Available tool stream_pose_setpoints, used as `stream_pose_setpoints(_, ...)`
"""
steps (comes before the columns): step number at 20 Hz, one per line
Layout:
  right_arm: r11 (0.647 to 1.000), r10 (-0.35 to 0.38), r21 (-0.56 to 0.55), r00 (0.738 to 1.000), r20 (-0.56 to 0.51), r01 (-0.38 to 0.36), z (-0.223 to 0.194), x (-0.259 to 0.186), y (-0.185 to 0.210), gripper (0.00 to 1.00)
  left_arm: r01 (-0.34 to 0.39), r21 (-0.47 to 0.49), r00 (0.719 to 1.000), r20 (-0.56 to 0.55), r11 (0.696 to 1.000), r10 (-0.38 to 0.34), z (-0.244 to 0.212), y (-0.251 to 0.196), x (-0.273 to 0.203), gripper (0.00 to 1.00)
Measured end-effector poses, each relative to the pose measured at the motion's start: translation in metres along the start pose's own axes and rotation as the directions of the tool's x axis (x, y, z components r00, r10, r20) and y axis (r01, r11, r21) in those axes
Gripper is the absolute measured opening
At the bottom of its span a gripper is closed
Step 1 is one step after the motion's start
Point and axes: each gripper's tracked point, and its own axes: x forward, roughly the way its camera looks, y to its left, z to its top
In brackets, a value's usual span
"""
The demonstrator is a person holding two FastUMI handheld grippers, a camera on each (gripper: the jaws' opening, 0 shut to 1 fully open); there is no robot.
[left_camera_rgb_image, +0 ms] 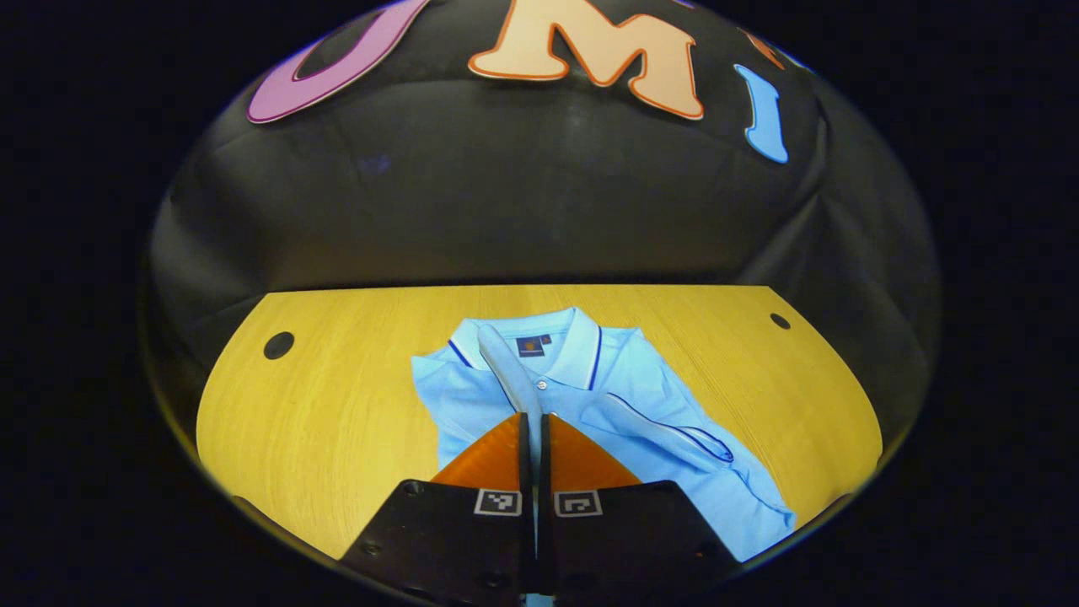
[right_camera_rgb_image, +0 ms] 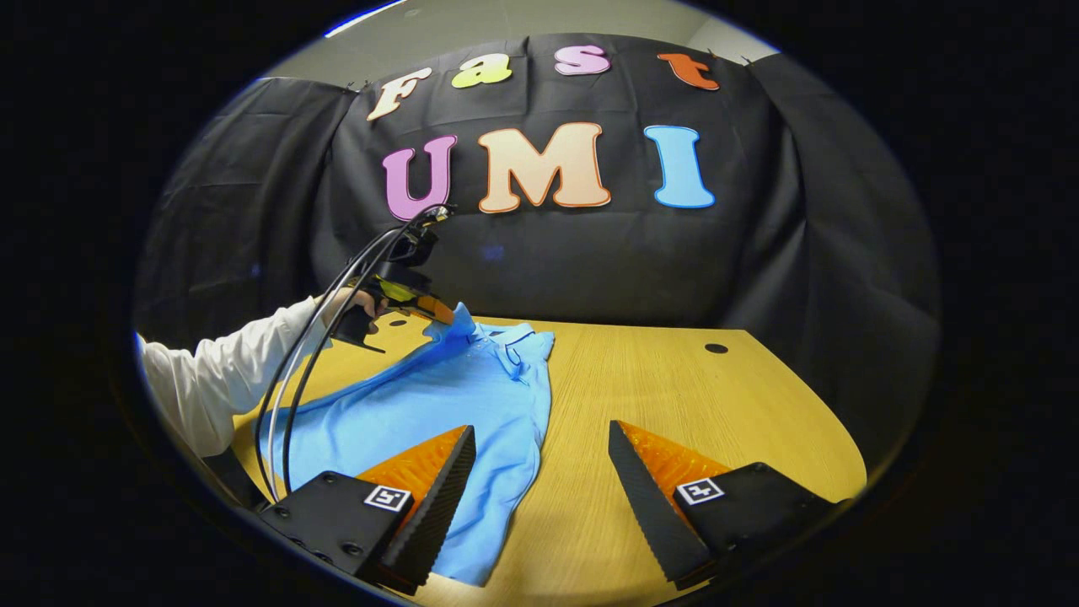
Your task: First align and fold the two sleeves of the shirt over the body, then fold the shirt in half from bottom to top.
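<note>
A light blue polo shirt [left_camera_rgb_image: 641, 396] lies on the wooden table [left_camera_rgb_image: 337, 405], collar towards the back wall. One sleeve [left_camera_rgb_image: 666, 430] lies folded across the body. My left gripper [left_camera_rgb_image: 534, 417] is shut on the other sleeve [left_camera_rgb_image: 503, 367], whose fabric rises from between the fingers. In the right gripper view the left gripper [right_camera_rgb_image: 442, 314] holds that sleeve lifted above the shirt [right_camera_rgb_image: 447, 396] near the collar. My right gripper [right_camera_rgb_image: 539, 430] is open with nothing between its fingers; one finger hangs over the shirt's near edge, the other over bare table.
A person's white-sleeved arm [right_camera_rgb_image: 211, 379] holds the left gripper, with cables [right_camera_rgb_image: 312, 354] looping down to the table [right_camera_rgb_image: 674, 379]. Round holes [left_camera_rgb_image: 278, 345] [left_camera_rgb_image: 780, 321] [right_camera_rgb_image: 716, 348] sit near the table's back corners. Black cloth backs the table.
</note>
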Motion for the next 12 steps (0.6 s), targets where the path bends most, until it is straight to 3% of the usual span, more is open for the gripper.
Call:
stream_pose_setpoints(5, 1.0, -0.016, 0.025, 1.0, -0.008, 0.016, -0.005, -0.009, -0.012, 0.98, 0.039, -0.022, 0.999, -0.034, 0.999, -0.04, -0.009, -0.039, 0.018, 0.06)
stream_pose_setpoints(7, 1.0, -0.017, 0.023, 1.0, -0.004, 0.017, -0.004, -0.012, -0.015, 0.98, 0.052, -0.021, 0.998, -0.032, 0.998, -0.052, -0.005, -0.049, 0.015, 0.18)
stream_pose_setpoints(8, 1.0, -0.017, 0.022, 1.0, 0.0, 0.017, -0.002, -0.013, -0.016, 0.98, 0.05, -0.015, 0.998, -0.028, 0.999, -0.051, -0.002, -0.051, 0.013, 0.4)
stream_pose_setpoints(9, 1.0, -0.017, 0.022, 1.0, 0.002, 0.017, -0.002, -0.013, -0.017, 0.98, 0.044, -0.008, 0.999, -0.021, 0.999, -0.044, 0.001, -0.051, 0.011, 0.53)
stream_pose_setpoints(10, 1.0, -0.016, 0.025, 1.0, 0.003, 0.016, -0.002, -0.013, -0.018, 0.98, 0.027, -0.004, 1.0, -0.01, 1.0, -0.027, 0.004, -0.047, 0.009, 0.79)
stream_pose_setpoints(12, 1.0, -0.015, 0.027, 1.0, -0.003, 0.016, -0.005, -0.01, -0.018, 0.98, 0.004, -0.01, 1.0, 0.006, 1.0, -0.004, 0.009, -0.041, 0.001, 0.99)
